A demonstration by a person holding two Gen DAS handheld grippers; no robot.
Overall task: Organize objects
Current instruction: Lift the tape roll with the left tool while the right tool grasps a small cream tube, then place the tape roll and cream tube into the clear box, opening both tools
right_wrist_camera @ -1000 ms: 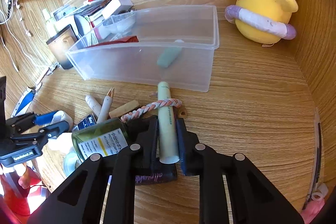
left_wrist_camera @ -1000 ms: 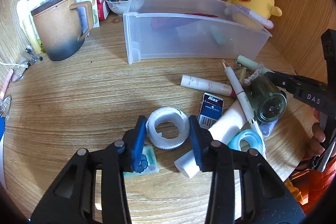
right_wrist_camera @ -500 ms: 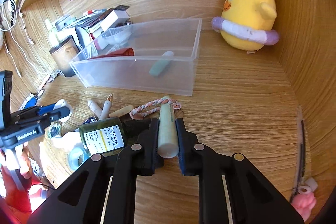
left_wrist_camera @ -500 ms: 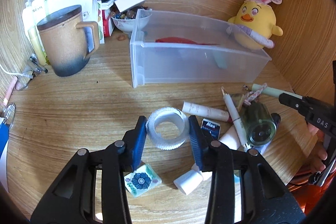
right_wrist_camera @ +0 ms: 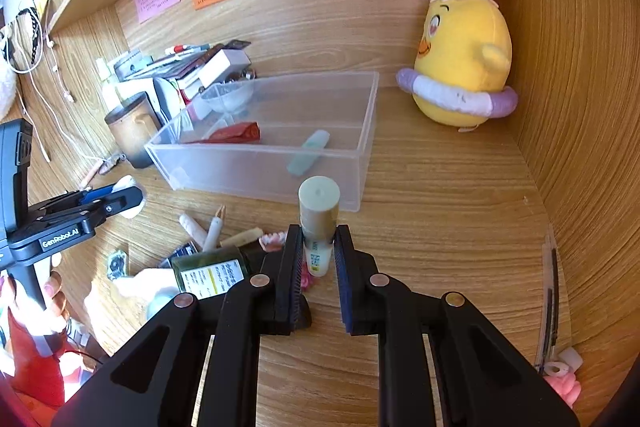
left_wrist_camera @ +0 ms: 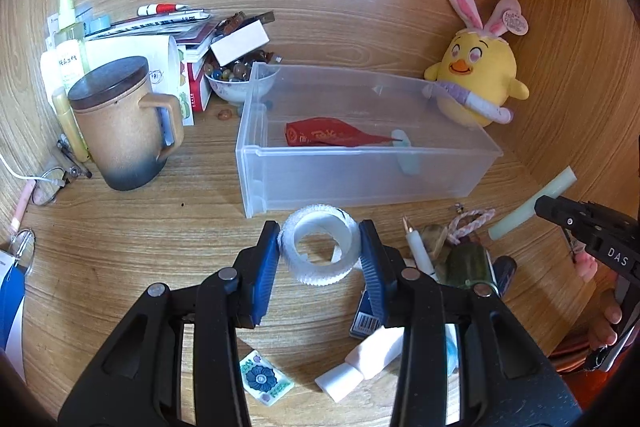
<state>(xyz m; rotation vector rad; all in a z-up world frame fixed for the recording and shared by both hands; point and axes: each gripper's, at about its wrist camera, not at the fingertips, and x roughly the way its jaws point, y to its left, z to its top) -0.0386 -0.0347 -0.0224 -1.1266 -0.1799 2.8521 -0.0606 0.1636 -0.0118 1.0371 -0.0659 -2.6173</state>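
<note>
Two grippers each hold one thing above the wooden desk (left_wrist_camera: 120, 227). The left gripper (left_wrist_camera: 319, 255) has its jaws clamped on a white tape roll (left_wrist_camera: 319, 245), which sits between the blue pads with its hole facing up toward the camera. The roll is lifted, just in front of the near wall of the clear plastic box (left_wrist_camera: 360, 179). The right gripper (right_wrist_camera: 316, 247) has its jaws closed on a pale green tube (right_wrist_camera: 318, 211), gripped at its lower part, with the flat round end pointing away toward the box (right_wrist_camera: 280, 131). In the left wrist view the same tube (left_wrist_camera: 532, 203) sticks out at an angle from the right gripper (left_wrist_camera: 548, 209), to the right of the box.

Inside the box lie a red packet (left_wrist_camera: 328, 137) and a small pale green piece (right_wrist_camera: 310, 157), which are apart from each other.

On the desk below the grippers there are more things in a loose pile: a dark green bottle (right_wrist_camera: 212, 271), a white pen (left_wrist_camera: 418, 247), a braided cord (left_wrist_camera: 472, 221), a white tube (left_wrist_camera: 364, 359) and a small flower card (left_wrist_camera: 264, 379). A brown mug (left_wrist_camera: 120, 131) with a lid stands left of the box, and a yellow plush chick (right_wrist_camera: 464, 59) sits at the back right corner.
</note>
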